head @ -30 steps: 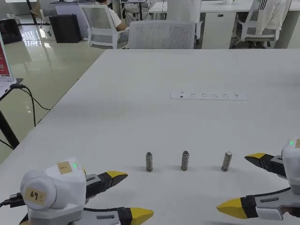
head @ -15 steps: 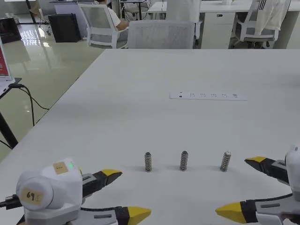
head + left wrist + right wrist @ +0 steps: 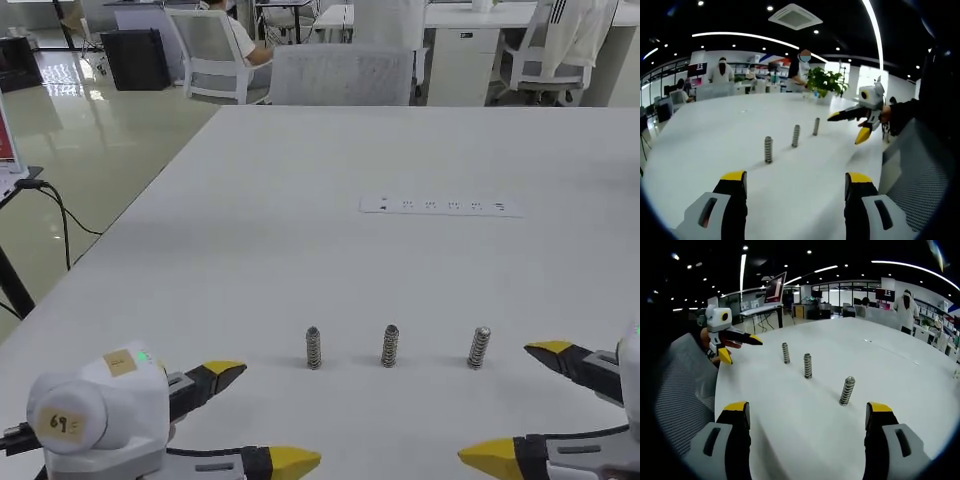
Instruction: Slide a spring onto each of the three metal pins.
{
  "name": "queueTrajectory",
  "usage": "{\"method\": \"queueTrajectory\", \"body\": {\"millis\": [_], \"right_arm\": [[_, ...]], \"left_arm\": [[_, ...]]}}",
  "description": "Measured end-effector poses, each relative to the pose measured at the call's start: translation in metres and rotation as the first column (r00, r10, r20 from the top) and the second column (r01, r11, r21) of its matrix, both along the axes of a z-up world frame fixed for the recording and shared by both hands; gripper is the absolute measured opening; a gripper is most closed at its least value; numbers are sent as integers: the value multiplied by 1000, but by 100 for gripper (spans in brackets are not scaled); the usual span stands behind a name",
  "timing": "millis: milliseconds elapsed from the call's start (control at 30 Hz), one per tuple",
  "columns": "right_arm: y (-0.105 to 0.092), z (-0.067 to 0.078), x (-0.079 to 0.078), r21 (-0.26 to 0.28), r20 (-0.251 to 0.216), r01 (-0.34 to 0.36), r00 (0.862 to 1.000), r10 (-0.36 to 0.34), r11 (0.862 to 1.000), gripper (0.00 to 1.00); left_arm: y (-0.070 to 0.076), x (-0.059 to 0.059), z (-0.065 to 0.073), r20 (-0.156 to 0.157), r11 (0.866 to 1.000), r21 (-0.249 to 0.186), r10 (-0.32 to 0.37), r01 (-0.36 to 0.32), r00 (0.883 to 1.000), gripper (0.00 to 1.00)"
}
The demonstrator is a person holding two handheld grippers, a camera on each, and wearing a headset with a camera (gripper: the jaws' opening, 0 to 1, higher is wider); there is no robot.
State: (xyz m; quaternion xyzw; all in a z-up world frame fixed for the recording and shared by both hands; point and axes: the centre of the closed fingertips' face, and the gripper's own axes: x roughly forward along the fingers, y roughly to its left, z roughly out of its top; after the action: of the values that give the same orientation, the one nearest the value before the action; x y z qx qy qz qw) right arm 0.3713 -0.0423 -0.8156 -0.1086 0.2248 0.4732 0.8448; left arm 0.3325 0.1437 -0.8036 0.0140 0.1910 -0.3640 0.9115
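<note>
**Change since the earlier frames.** Both grippers have drawn back toward me. In the head view the left gripper now sits lower at 7 o'clock and the right gripper lower at 5 o'clock. The view itself has shifted only slightly. The three springs have not moved on the table.

**Tong state.** The left tongs are spread wide with nothing between them. The right tongs are likewise apart and empty. Each gripper view confirms this for its own pair.

**Location of the work.** The springs stand in a row just below the centre of the head view, between the two grippers and well apart from both:
- left spring
- middle spring
- right spring

A power strip lies flat on the table at 12 o'clock from the row.

**Meaning for the task.** All three springs stand on end and no loose spring lies on the table. I judge that each is already seated on its pin and the task is complete or nearly so. The withdrawal fits that reading.

**Limits of view.**
- The pins are hidden inside the coils, so I cannot confirm their presence or the seating depth.
- The right spring appears to lean slightly in the right gripper view. I cannot tell whether that is true tilt or lens distortion.
- The right gripper body is cut off at the frame edge in the head view.
</note>
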Motion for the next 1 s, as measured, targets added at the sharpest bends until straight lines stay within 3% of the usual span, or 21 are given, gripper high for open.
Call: {"method": "queueTrajectory", "body": {"millis": [1000], "right_arm": [[2,3,1,36,35,26,999,-27,999,98]], "left_arm": [[3,2,-3,-7,1000,-3,23,-23,1000,83]]}}
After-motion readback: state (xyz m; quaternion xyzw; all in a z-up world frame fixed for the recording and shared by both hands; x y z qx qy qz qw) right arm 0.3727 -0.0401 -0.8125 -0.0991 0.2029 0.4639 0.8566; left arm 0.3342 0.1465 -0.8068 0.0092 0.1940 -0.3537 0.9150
